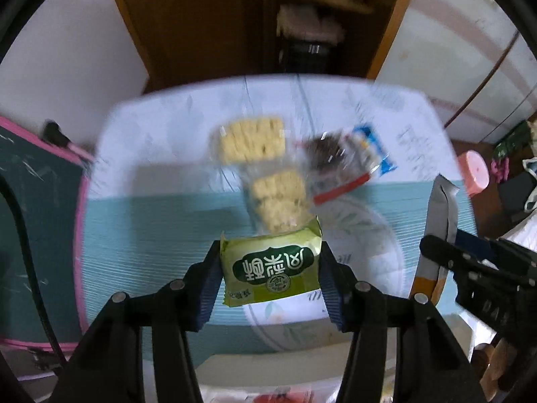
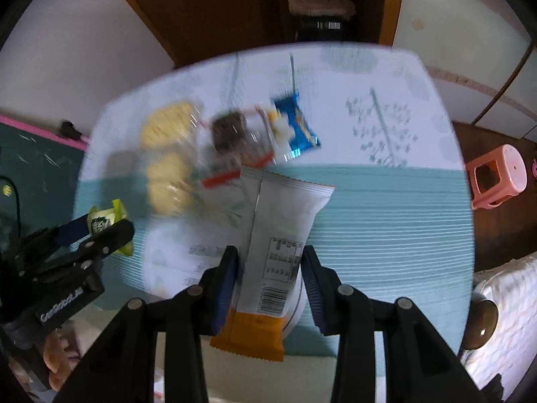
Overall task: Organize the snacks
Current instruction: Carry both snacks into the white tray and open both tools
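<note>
Left wrist cam sits on the left gripper (image 1: pixel 271 262), looking steeply down along its fingers at the table (image 1: pixel 161 208), close above it; the right gripper (image 1: pixel 436 248) shows at its right edge. Right wrist cam rides the right gripper (image 2: pixel 270 268), same steep downward look, w/ the left gripper (image 2: pixel 100 231) at its left edge. Both views share the table, the snack pile (image 1: pixel 268 168) and the wooden door (image 1: pixel 208 16) behind.
</note>
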The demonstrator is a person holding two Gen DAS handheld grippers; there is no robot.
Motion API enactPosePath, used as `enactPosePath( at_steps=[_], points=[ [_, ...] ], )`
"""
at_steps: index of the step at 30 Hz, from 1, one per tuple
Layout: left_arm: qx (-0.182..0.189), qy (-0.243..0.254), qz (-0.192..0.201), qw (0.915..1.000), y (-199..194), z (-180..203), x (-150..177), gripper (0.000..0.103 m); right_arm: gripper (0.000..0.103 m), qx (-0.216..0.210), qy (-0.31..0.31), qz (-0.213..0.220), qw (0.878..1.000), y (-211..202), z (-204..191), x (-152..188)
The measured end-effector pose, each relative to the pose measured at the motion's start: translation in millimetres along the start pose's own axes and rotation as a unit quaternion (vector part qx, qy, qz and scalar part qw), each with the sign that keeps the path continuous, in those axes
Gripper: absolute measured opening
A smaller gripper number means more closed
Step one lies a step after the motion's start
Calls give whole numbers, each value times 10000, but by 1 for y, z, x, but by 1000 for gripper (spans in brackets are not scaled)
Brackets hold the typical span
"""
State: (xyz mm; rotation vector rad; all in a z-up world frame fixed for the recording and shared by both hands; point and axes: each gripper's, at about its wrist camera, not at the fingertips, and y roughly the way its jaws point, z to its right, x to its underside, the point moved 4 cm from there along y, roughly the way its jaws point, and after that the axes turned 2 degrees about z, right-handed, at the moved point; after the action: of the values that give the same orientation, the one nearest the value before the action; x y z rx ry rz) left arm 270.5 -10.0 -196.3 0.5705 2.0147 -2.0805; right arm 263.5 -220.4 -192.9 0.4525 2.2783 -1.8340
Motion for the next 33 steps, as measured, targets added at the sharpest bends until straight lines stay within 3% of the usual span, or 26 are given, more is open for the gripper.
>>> enactPosePath(
  at_steps=[4, 8, 11, 18, 25, 29, 33],
  points=[
    [-3, 96, 607, 9981, -68, -3, 8, 52, 39, -149, -60, 538, 9984, -54, -16, 3],
    [131, 195, 1108, 9936, -135, -7, 33, 52, 39, -293, -323, 1025, 9938, -111, -36, 26],
    [194, 338, 1437, 9889, -170, -3, 58, 52, 39, -379, -558, 1346, 9886, -146, -51, 59],
    [300, 568, 2197, 9735, -226, 12, 124, 52, 39, -529, -720, 1896, 9778, -183, -70, 132],
    [440, 435, 2402, 9687, -235, 18, 169, 53, 39, -681, -521, 2258, 9704, -204, -72, 176],
    [148, 393, 2442, 9688, -219, 15, 185, 53, 40, -623, -534, 2313, 9694, -204, -73, 190],
    [60, 260, 2076, 9779, -188, 9, 197, 53, 41, -374, -654, 2144, 9738, -186, -75, 196]
  ],
)
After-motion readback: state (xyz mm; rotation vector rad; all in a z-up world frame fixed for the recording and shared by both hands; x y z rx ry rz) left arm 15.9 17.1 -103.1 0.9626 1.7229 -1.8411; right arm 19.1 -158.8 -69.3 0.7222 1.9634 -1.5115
